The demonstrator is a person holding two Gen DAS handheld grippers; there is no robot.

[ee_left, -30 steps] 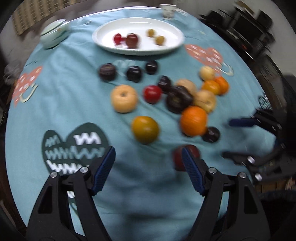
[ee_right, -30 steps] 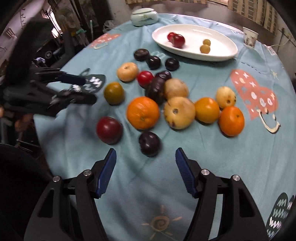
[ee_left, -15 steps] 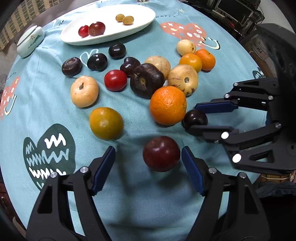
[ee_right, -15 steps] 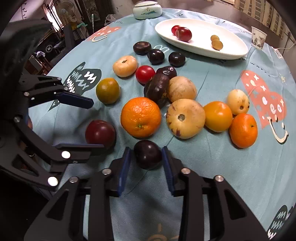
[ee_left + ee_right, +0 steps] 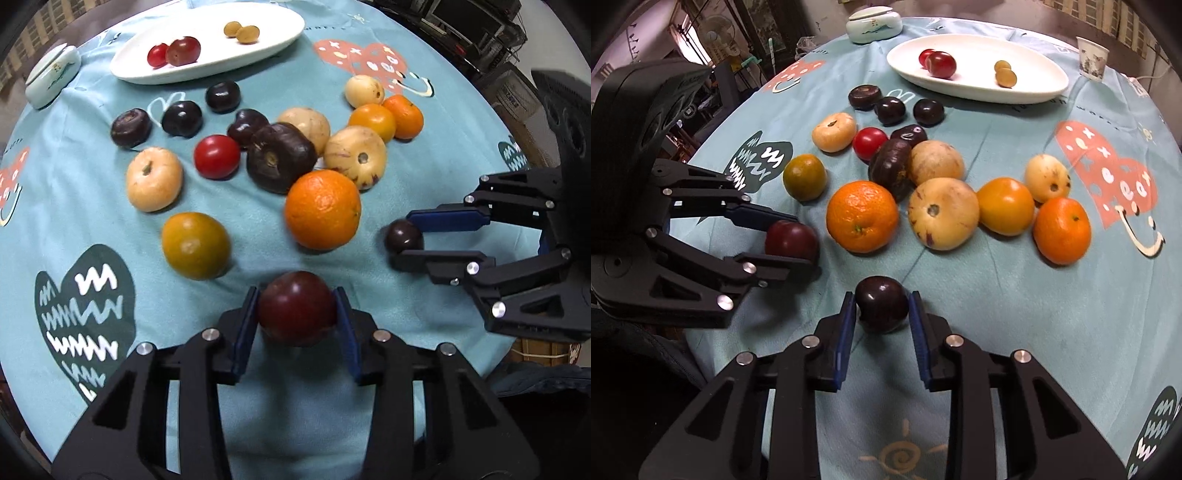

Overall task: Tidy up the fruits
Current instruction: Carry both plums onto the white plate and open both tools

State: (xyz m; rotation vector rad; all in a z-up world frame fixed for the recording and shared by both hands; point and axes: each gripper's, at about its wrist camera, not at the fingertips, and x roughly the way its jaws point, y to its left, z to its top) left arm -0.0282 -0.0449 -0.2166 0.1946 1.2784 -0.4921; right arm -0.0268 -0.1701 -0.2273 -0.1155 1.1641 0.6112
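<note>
My left gripper (image 5: 297,308) is shut on a dark red plum (image 5: 296,308) at the near edge of the table; it also shows in the right wrist view (image 5: 792,239). My right gripper (image 5: 882,306) is shut on a small dark purple plum (image 5: 882,304), seen from the left wrist as well (image 5: 403,236). Several loose fruits lie beyond: a large orange (image 5: 322,209), a green-orange citrus (image 5: 195,245), a red tomato (image 5: 217,156), and dark plums. A white oval plate (image 5: 258,48) at the far side holds two red fruits and two small yellow ones.
The round table has a teal patterned cloth (image 5: 92,206). A pale lidded bowl (image 5: 51,75) stands left of the plate. A small cup (image 5: 1091,59) stands right of the plate. Dark furniture and clutter surround the table.
My left gripper moved forward and closed on the dark red plum. My right gripper stays closed on the small dark plum, now slightly away from the orange.
</note>
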